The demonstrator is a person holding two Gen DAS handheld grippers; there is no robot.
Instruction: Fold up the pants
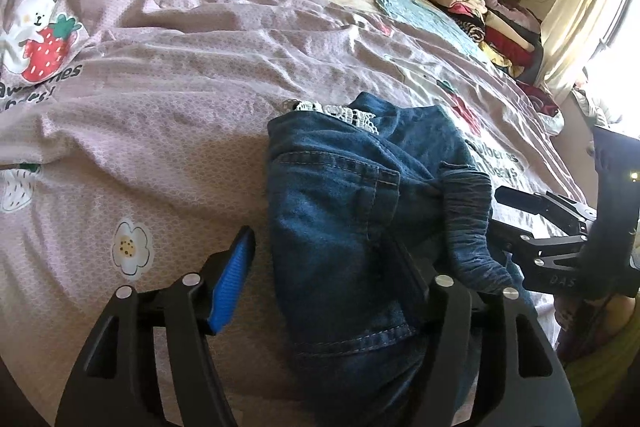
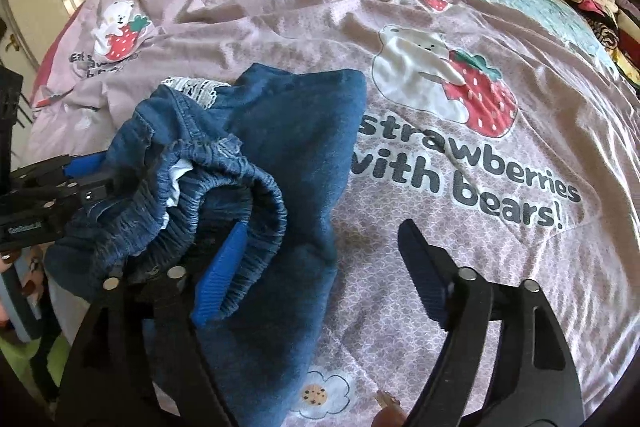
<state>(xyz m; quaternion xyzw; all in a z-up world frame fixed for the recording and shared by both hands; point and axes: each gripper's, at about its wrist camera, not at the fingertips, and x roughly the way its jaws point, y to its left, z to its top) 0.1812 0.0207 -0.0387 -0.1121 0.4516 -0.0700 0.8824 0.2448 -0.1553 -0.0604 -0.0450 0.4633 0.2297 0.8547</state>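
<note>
Pants: blue denim pants point(image 1: 340, 195), bunched near the bed's near edge on the pink strawberry-and-bear quilt point(image 1: 160, 99).
Left tool point(image 1: 320, 267): jaws apart, the denim lying loose between them, pads not pressing (the right finger is hidden under the cloth).
Right tool point(image 2: 316, 259): jaws wide apart, blue pad point(image 2: 220, 275) against the elastic waistband point(image 2: 224, 167), nothing gripped.
Background: stacked folded clothes point(image 1: 496, 23) at the far side of the bed.

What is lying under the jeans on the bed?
The jeans lie on the printed pink bedcover. White lace peeks out at their far edge. Anything else beneath is covered.
</note>
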